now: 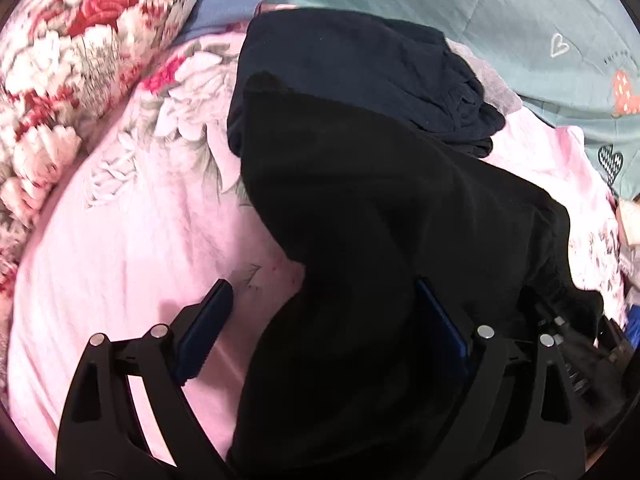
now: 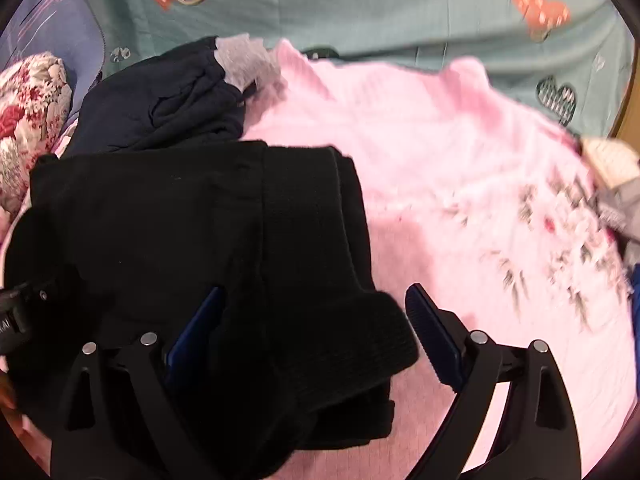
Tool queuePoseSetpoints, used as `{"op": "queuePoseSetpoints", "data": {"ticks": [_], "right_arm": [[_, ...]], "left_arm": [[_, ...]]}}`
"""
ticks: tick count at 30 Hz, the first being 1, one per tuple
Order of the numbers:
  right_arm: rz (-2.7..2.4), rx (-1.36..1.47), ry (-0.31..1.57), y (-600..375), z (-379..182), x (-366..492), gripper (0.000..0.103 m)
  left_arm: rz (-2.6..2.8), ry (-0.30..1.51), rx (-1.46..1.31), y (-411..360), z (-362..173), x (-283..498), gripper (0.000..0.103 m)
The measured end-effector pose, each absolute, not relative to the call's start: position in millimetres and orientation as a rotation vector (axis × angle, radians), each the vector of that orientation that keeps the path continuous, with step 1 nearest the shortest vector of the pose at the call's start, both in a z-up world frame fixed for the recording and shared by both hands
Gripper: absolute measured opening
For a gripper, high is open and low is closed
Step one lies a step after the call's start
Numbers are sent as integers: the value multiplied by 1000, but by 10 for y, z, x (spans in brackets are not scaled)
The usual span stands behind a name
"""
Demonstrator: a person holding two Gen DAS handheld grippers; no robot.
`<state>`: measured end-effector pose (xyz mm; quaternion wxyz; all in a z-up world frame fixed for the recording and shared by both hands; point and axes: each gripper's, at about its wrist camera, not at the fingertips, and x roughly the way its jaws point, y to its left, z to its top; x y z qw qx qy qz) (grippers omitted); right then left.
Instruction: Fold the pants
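Bed: pink floral sheet (image 1: 132,240) covers most of what I see, with a teal heart-print quilt (image 2: 340,12) along its far edge and a red-and-white floral pillow (image 1: 76,40) off to the far left.

Black pants (image 2: 192,216) lie on the pink sheet, partly folded into a thick stack; from my left wrist view the same pants (image 1: 360,220) run from between my fingers up toward the far side. A dark navy garment (image 1: 348,60) lies bunched just beyond them, touching their far edge, with a scrap of grey cloth (image 2: 244,60) at its right corner.

My left gripper (image 1: 324,304): jaws wide apart, black fabric lying between them and over the right finger; not clamped. My right gripper (image 2: 312,312): jaws likewise wide, a folded hem of the pants bulging between them, against the left pad and apart from the right one.
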<state>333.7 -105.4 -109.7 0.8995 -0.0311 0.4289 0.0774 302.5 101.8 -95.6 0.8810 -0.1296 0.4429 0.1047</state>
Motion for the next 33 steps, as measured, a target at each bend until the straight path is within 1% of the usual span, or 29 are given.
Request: {"op": "queuePoseSetpoints", "data": {"ticks": [2,4,6,9,12,16,18,20,22,24,28,33], "right_arm": [[170,-13,924,-1136,-1041,3354,92],[145,25,909,-1197,-939,3242,92],[136,24,828,-1247,-771,2979,93],[179,7,732,-1265,-630,2596,94],[196,11,688,-1289,-584,2301,94],[209,74,684,-1426,-531,1999,95],[208,95,658,-1485,-548,1891,99],[173,77,611,-1530,-620,1765,100],[167,38,601,-1498,-702,1715,100],[188,-12,616,-1402,-743,1729,100],[209,-78,580,-1279,-747,1684,100],[239,-93,585,-1229,-729,1631,100]], "left_arm": [[249,903,-192,899,-876,2899,92],[265,873,-120,798,-782,2756,93],[274,829,-50,660,-681,2562,98],[341,775,1,501,-607,2205,100],[325,796,-34,440,-605,1985,101],[325,769,-69,463,-652,1819,101],[343,750,-45,474,-730,1799,101],[327,803,-81,507,-809,1863,101],[301,811,-128,526,-828,1851,101],[316,802,-107,499,-831,1831,101],[320,800,-88,496,-837,1835,101],[287,825,-136,533,-847,1842,101]]}}
